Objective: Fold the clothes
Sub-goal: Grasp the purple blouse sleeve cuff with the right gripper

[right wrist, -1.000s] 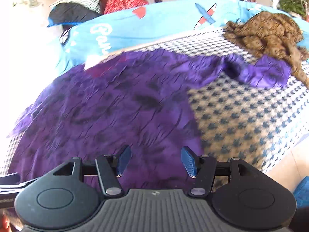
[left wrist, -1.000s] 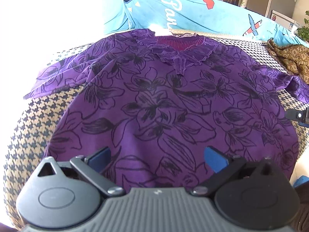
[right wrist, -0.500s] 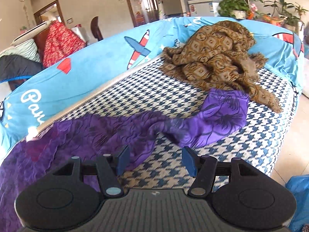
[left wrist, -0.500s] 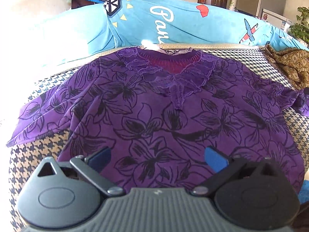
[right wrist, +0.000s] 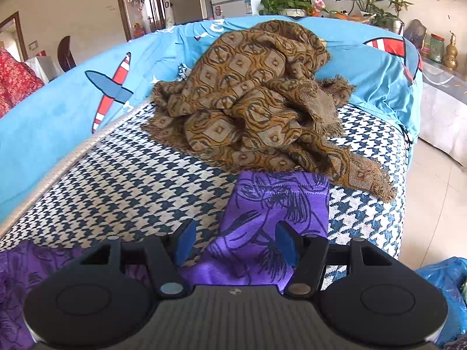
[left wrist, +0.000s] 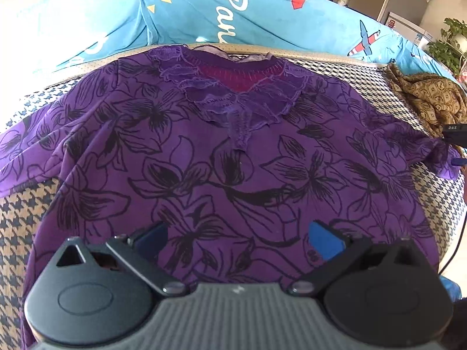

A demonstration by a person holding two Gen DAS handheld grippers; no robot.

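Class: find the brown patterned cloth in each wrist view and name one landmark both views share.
Left wrist view: brown patterned cloth at the far right edge, beyond the purple top's sleeve.
Right wrist view: cloth heaped at centre, just behind that sleeve.
Shared landmark: the blue aeroplane-print cushion.

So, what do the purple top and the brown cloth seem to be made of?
The purple top looks like soft matte knit, perhaps cotton: it lies limp with fine wrinkles, and has a sheer lace collar. The brown cloth looks like a thin woven scarf with a frayed fringe, probably; the fibre is unclear.
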